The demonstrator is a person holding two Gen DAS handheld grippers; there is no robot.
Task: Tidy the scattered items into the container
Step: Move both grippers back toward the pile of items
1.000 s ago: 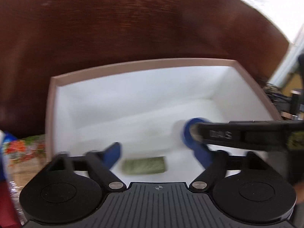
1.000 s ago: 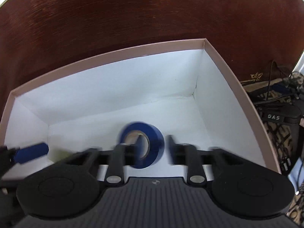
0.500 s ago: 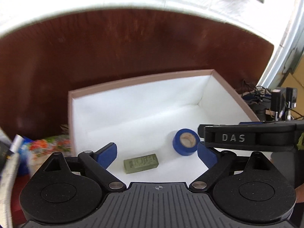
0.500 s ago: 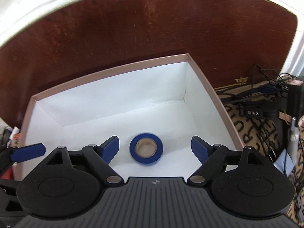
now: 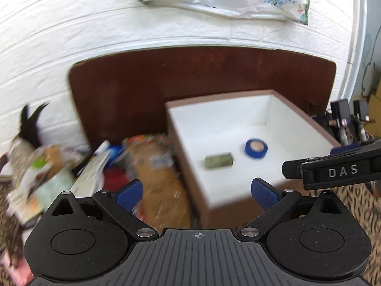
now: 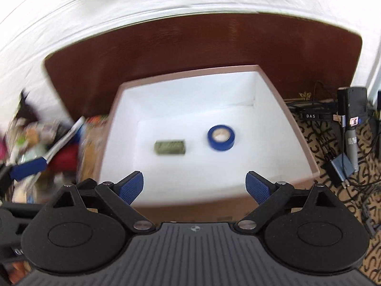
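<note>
White brick-pattern wall [image 5: 71, 35] and a dark wooden board [image 6: 190, 47] back the scene, and against that board sits the container [image 6: 298, 128], a pink-rimmed box with a white inside, its mouth facing up so things can simply be let fall into it. Two of the scattered items already lie flat on its floor, apart from each other: a green block [image 6: 169, 147] toward 9 o'clock and a roll of blue tape [image 6: 221, 137] toward 3 o'clock of the floor's middle. The right gripper [image 6: 194, 187] hangs over the near wall of the box at 6 o'clock; its jaws have just been opening, now stand wide apart, and nothing is between them, which fits a roll just let go. The left gripper [image 5: 199, 194] is likewise spread to its widest with nothing held, its jaws having just been opening too; it sits over the box's near-left corner, angled toward a blurred heap of packets and papers [image 5: 78, 166] on the floor at about 9 o'clock of the box. That heap is probably what remains to be gathered, so the task looks only partly done. Patterned carpet [image 6: 333, 190] with cables lies at 3 o'clock.
</note>
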